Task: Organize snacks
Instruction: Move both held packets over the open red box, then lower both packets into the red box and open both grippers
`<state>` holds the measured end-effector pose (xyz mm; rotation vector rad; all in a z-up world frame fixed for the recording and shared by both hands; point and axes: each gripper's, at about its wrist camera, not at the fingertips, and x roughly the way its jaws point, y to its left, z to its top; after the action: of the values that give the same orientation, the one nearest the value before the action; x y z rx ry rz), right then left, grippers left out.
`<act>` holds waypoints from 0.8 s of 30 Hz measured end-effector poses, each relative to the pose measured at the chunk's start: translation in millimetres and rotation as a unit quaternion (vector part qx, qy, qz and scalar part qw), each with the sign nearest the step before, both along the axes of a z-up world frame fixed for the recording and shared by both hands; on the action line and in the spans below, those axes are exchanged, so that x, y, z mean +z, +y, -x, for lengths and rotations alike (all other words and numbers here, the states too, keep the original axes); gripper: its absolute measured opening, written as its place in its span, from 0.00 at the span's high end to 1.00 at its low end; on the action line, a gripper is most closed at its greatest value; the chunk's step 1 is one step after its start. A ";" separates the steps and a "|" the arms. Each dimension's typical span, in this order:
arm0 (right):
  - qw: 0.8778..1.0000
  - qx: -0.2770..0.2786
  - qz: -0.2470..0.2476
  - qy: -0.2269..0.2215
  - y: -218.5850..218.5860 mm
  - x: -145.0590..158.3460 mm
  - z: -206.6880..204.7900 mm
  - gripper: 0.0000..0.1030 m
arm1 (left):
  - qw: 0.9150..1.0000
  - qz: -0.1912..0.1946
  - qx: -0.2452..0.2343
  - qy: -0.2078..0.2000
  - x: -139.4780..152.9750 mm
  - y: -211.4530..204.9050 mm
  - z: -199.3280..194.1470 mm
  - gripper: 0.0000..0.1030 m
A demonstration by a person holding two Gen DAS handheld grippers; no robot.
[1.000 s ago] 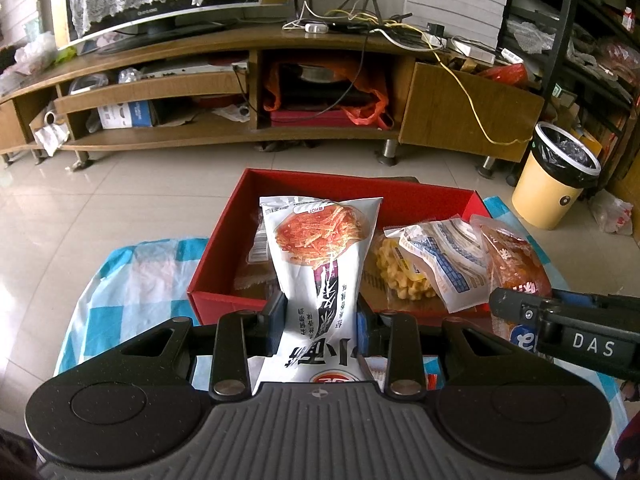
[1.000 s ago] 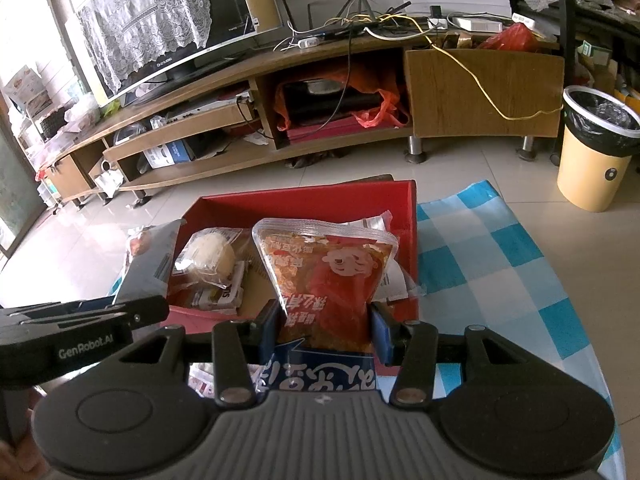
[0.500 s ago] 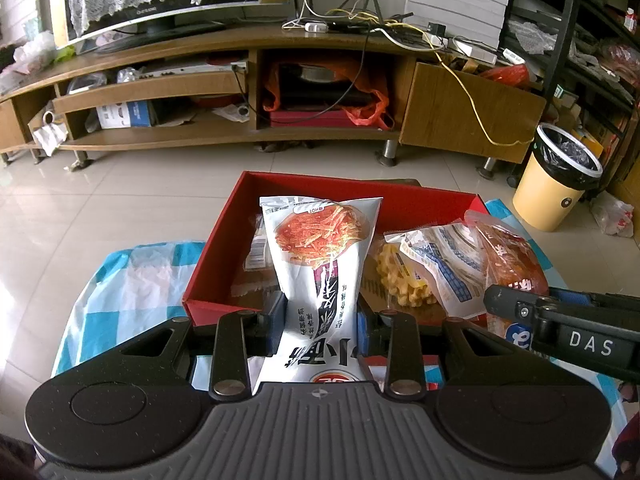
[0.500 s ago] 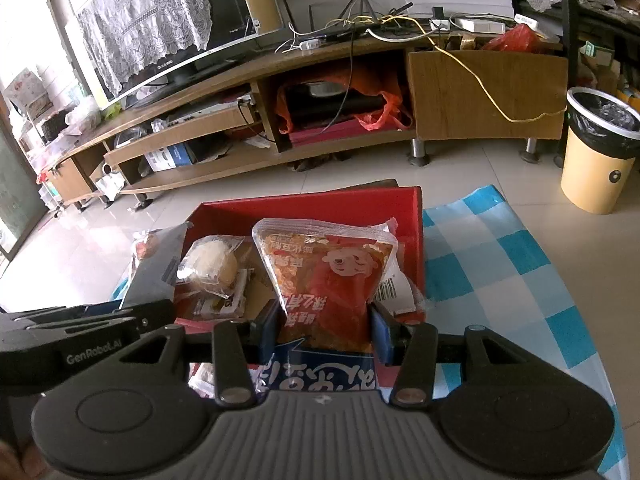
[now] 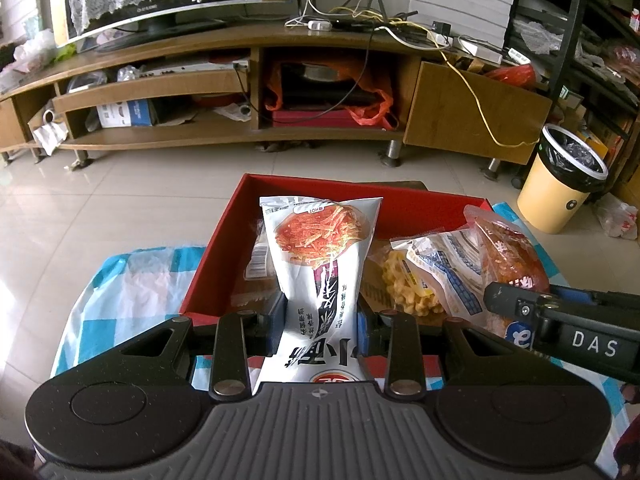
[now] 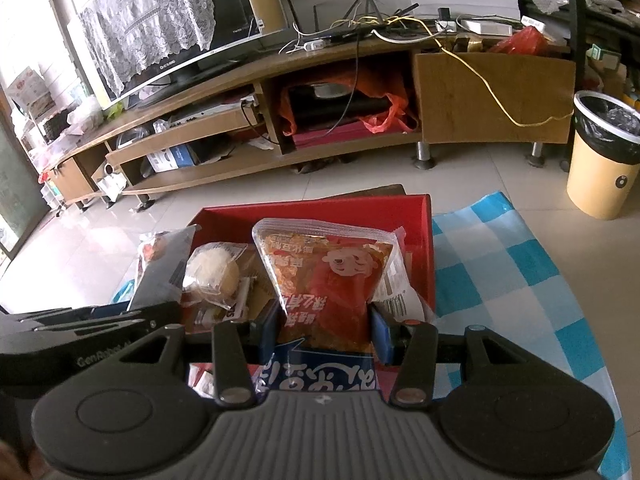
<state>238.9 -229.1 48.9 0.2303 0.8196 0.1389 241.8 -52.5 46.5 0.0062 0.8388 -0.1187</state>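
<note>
A red box (image 5: 420, 200) (image 6: 312, 212) sits on a blue-and-white checked cloth (image 5: 120, 280) (image 6: 500, 264). My left gripper (image 5: 322, 316) is shut on a silver snack bag with an orange strips picture (image 5: 320, 248), held upright over the box's near wall. My right gripper (image 6: 325, 322) is shut on a red-orange snack bag with a cartoon face (image 6: 328, 276), also upright above the box. Inside the box lie a waffle-like yellow snack (image 5: 404, 288), a blue-and-white packet (image 5: 444, 264) and a round pale bun in clear wrap (image 6: 214, 274). The right gripper's arm (image 5: 560, 316) crosses the left wrist view.
Beyond the cloth is tiled floor (image 5: 120, 200), then a long wooden TV stand (image 5: 320, 92) (image 6: 320, 120) with cables on top. A yellow waste bin with a black liner (image 5: 560, 180) (image 6: 604, 152) stands at the right. Dark shelving (image 5: 592, 40) rises at the far right.
Both grippers keep hold of their bags. The red box and the room have drifted slightly lower in both views; otherwise nothing has moved.
</note>
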 end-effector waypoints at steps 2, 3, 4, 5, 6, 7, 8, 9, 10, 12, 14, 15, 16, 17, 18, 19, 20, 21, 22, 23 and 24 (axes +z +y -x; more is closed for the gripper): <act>1.000 -0.001 0.000 -0.001 -1.1 0.0 -1.4 0.58 | 1.000 0.000 0.000 0.000 -0.5 -0.4 -1.7 0.59; 1.000 -0.001 0.000 0.000 -1.3 -0.1 -1.5 0.58 | 1.000 0.000 0.000 -0.001 -0.8 -0.5 -1.7 0.59; 1.000 -0.002 0.001 0.000 -1.9 -0.3 -1.8 0.58 | 1.000 0.000 0.000 0.000 -0.8 -0.6 -1.6 0.59; 1.000 -0.002 0.001 0.001 -2.2 -0.4 -2.4 0.58 | 1.000 0.000 0.000 0.000 -0.9 -0.7 -1.8 0.59; 1.000 -0.002 0.001 0.001 -2.2 -0.6 -2.4 0.58 | 1.000 0.000 0.000 0.000 -0.8 -0.5 -1.6 0.59; 1.000 -0.003 0.001 0.002 -2.6 -0.8 -2.7 0.58 | 1.000 0.000 0.000 0.000 -0.8 -0.5 -1.6 0.59; 1.000 -0.004 0.000 0.002 -2.9 -1.0 -2.7 0.58 | 1.000 0.000 0.000 0.000 -0.8 -0.5 -1.7 0.59; 1.000 -0.003 0.000 0.002 -3.5 -1.0 -3.5 0.58 | 1.000 0.000 0.000 0.000 -1.3 -1.8 -1.9 0.59; 1.000 -0.004 0.001 0.002 -3.7 -1.0 -3.6 0.58 | 1.000 0.000 0.000 0.000 -1.6 -2.3 -2.6 0.59; 1.000 -0.004 0.000 0.002 -3.9 -1.1 -3.9 0.58 | 1.000 0.000 0.000 0.000 -1.7 -2.2 -2.6 0.59; 1.000 -0.004 0.000 0.001 -4.1 -1.2 -4.2 0.58 | 1.000 0.000 0.000 0.000 -2.1 -3.4 -3.4 0.59; 1.000 -0.004 0.000 0.001 -3.7 -1.0 -3.8 0.58 | 1.000 0.000 0.000 -0.001 -2.1 -3.3 -3.2 0.59; 1.000 -0.004 0.000 0.001 -4.3 -1.2 -4.4 0.58 | 1.000 0.000 0.000 -0.001 -2.4 -3.3 -3.7 0.59; 1.000 -0.004 0.000 0.001 -4.5 -1.4 -4.9 0.58 | 1.000 0.000 0.001 -0.001 -2.6 -3.6 -4.5 0.59; 1.000 -0.004 0.000 0.001 -4.8 -1.4 -5.2 0.58 | 1.000 0.000 0.002 -0.001 -2.7 -4.3 -5.5 0.59; 1.000 -0.005 -0.001 0.001 -4.7 -1.4 -5.2 0.58 | 1.000 0.000 0.002 0.000 -3.0 -3.9 -6.0 0.59; 1.000 -0.004 -0.001 0.001 -4.8 -1.2 -6.2 0.58 | 1.000 0.000 0.003 0.000 -3.2 -3.9 -7.1 0.59; 1.000 -0.004 -0.001 0.000 -4.5 -0.9 -6.9 0.58 | 1.000 0.001 0.004 0.000 -3.2 -3.7 -8.4 0.59; 1.000 -0.004 -0.002 -0.001 -3.6 0.2 -7.2 0.58 | 1.000 0.001 0.005 0.000 -3.4 -3.4 -8.9 0.59; 1.000 -0.003 -0.002 -0.002 -3.0 0.8 -8.5 0.58 | 1.000 0.000 0.005 0.000 -3.7 -3.3 -9.5 0.59; 1.000 -0.002 -0.001 -0.003 -2.0 1.6 -9.8 0.58 | 1.000 0.000 0.006 0.000 -3.7 -2.9 -10.0 0.59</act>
<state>248.7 -231.2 50.6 0.2335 0.8124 0.1368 251.8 -55.4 42.8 0.0012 0.8382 -0.1081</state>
